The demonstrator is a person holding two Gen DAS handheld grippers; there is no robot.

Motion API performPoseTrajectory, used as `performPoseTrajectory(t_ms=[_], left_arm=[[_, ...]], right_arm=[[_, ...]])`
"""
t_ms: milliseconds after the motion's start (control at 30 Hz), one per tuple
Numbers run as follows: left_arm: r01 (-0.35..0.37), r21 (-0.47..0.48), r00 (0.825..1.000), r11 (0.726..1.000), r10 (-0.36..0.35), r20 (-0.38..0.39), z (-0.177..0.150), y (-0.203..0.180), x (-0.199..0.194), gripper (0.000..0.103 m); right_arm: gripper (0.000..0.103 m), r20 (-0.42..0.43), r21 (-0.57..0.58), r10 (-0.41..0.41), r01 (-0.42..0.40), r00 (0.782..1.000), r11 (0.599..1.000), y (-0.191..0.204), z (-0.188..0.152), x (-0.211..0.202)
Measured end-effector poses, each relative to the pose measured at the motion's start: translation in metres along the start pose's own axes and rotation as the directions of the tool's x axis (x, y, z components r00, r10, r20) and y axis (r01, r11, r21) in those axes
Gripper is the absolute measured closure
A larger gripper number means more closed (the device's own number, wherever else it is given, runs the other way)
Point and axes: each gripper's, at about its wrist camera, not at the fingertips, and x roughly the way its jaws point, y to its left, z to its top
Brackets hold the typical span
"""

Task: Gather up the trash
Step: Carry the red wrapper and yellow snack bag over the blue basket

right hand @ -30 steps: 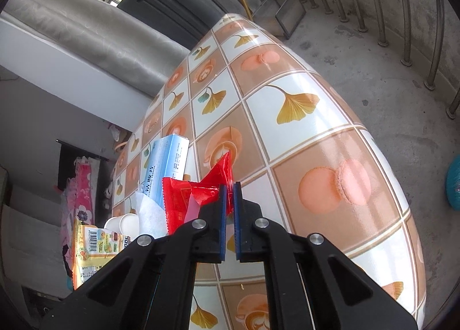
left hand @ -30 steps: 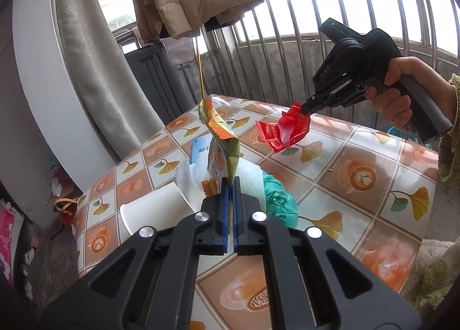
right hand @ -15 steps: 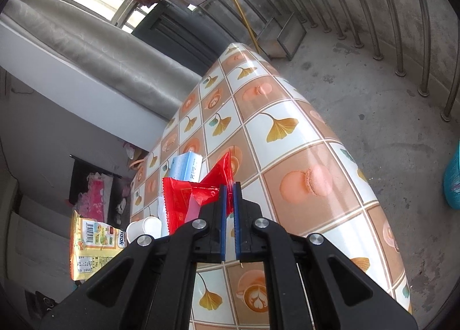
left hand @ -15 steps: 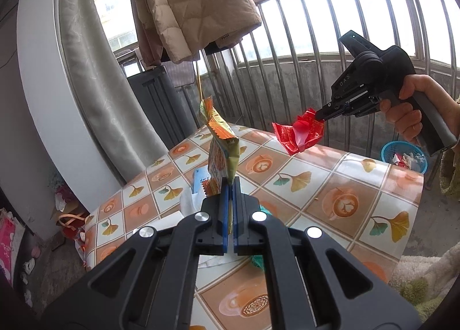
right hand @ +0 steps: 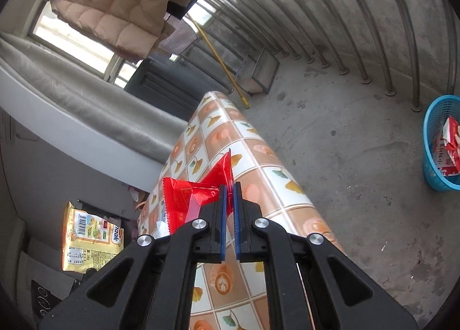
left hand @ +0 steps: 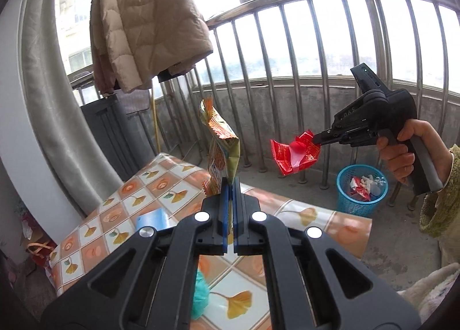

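Am clamping yellow snack bag [left hand: 222,149] in my left gripper [left hand: 230,186], red wrapper [right hand: 195,200] in right gripper [right hand: 229,189]. Blue basket [left hand: 349,200] on floor holding wrappers.

A beige padded jacket [left hand: 143,22] hangs in the upper left of the frame. Behind it, a metal railing [left hand: 325,42] crosses the upper right. A grey curtain [left hand: 54,117] falls along the left side. The tabletop [left hand: 155,183], with orange tiles and leaf pictures, fills the lower middle. A yellow broomstick [right hand: 221,62] leans near the railing.
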Motion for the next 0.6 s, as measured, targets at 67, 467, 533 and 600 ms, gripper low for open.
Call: performPoseTrajectory(t_ms=[67,467,533,600], left_arm=[[0.058,0.006,0.998,0.998,-0.058,0.003,0.011,-0.016,0.011,0.103],[0.402,0.001,0.908,0.916,-0.398,-0.132,0.059,-0.144,0.109,0.103],[0.461,-0.034,0.870,0.887,-0.459,-0.182,0.062,-0.166,0.133,0.103],[0.515,-0.092,0.823,0.852,-0.521,-0.227,0.066,-0.185,0.159,0.103]], right_arm=[[0.098,0.038,0.033,-0.017,0.016,0.999,0.999,-0.022,0.005,-0.020],[0.098,0.248,0.317,-0.266,0.182,0.931,0.931,-0.179,0.012,-0.142],[0.098,0.280,0.351,-0.317,0.210,0.906,0.912,-0.204,0.012,-0.155],[0.098,0.285,0.393,-0.365,0.239,0.886,0.888,-0.230,0.012,-0.164]])
